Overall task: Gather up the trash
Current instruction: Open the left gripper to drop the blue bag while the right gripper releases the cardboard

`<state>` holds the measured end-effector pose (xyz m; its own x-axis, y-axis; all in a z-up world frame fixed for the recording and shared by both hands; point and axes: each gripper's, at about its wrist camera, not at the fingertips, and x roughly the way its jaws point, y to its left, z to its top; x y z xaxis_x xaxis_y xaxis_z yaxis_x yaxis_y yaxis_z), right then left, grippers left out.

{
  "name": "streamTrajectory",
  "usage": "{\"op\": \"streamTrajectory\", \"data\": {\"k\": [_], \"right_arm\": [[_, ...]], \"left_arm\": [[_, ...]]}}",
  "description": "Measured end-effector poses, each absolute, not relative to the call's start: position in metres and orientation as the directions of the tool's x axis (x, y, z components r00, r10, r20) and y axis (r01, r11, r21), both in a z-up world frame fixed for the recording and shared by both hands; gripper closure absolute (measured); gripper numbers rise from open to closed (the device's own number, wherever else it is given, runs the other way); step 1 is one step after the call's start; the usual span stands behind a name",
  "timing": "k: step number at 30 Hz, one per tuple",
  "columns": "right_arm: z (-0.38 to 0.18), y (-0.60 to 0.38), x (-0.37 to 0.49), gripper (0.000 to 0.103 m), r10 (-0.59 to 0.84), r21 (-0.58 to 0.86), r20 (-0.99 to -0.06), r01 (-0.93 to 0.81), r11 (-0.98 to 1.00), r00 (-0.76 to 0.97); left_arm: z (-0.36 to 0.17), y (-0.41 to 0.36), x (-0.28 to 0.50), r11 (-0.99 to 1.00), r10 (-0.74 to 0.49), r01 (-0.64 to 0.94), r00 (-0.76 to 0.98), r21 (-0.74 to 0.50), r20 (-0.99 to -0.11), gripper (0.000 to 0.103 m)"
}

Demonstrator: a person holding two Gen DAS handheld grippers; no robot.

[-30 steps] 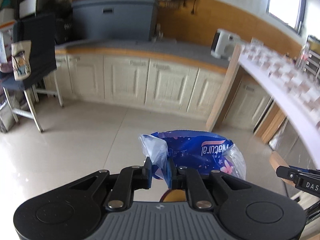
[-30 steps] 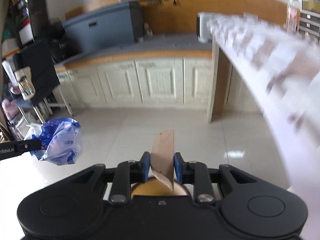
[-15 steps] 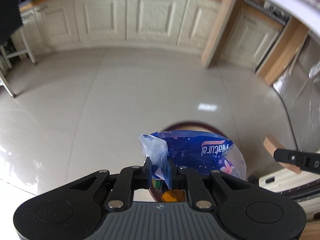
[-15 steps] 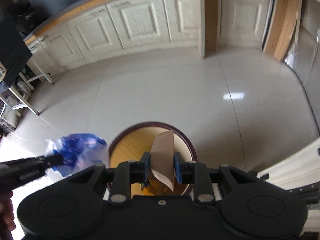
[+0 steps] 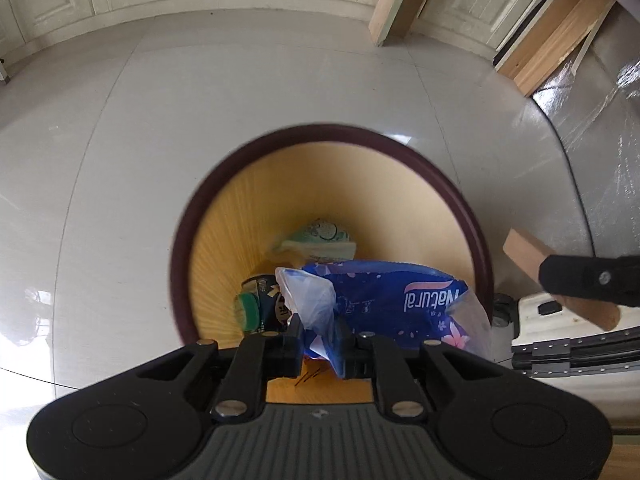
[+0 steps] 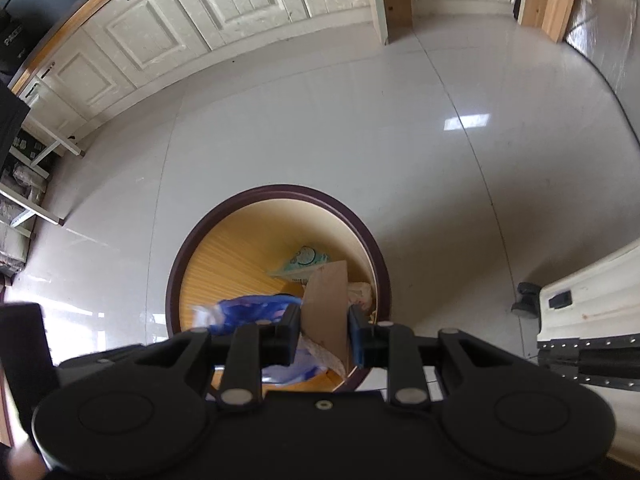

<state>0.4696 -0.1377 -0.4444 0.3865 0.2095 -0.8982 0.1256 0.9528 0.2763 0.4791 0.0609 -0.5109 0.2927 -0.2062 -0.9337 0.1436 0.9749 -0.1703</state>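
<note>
A round waste bin with a dark rim (image 5: 448, 176) and a yellow inside stands on the floor under both grippers. My left gripper (image 5: 318, 330) is shut on the corner of a blue plastic wrapper (image 5: 384, 300) marked "Natural", which hangs over the bin's mouth. My right gripper (image 6: 323, 330) is shut on a brown cardboard piece (image 6: 326, 304), held upright over the bin (image 6: 280, 192). The same cardboard piece (image 5: 524, 248) shows at the right edge of the left wrist view. The blue wrapper (image 6: 248, 308) appears blurred left of the right gripper. In the bin lie a can (image 5: 260, 300) and a pale green packet (image 5: 320, 240).
Glossy pale floor tiles (image 5: 200, 100) surround the bin. Cream cabinet doors (image 6: 240, 4) line the far wall, with wooden posts (image 5: 392, 4) to the right. A white wheeled unit (image 6: 580, 304) stands close to the bin's right side. A table leg (image 6: 44, 152) shows at far left.
Both grippers have come down and tipped towards the floor. The bin has grown large beneath them and its contents now show. Both grips are unchanged.
</note>
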Motion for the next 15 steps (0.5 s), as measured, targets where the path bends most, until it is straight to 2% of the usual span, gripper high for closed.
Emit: {"op": "streamTrajectory", "data": {"k": [4, 6, 8, 15], "right_arm": [[-0.454, -0.137, 0.476, 0.077, 0.227, 0.290, -0.898, 0.121, 0.949, 0.377], [-0.460, -0.136, 0.480, 0.077, 0.236, 0.296, -0.898, 0.114, 0.948, 0.372], [-0.464, -0.136, 0.483, 0.077, 0.250, 0.310, -0.896, 0.113, 0.944, 0.365], [-0.474, -0.134, 0.489, 0.077, 0.283, 0.341, -0.893, 0.117, 0.933, 0.349]], "left_arm": [[-0.528, 0.058, 0.481, 0.975, -0.209, 0.131, 0.260, -0.180, -0.943, 0.084], [-0.536, 0.049, 0.483, 0.971, -0.223, 0.139, 0.227, -0.195, -0.948, 0.076], [-0.542, 0.046, 0.482, 0.972, -0.209, 0.148, 0.203, -0.181, -0.957, 0.061], [-0.538, 0.059, 0.473, 0.973, -0.147, 0.209, 0.240, -0.097, -0.960, 0.057]]}}
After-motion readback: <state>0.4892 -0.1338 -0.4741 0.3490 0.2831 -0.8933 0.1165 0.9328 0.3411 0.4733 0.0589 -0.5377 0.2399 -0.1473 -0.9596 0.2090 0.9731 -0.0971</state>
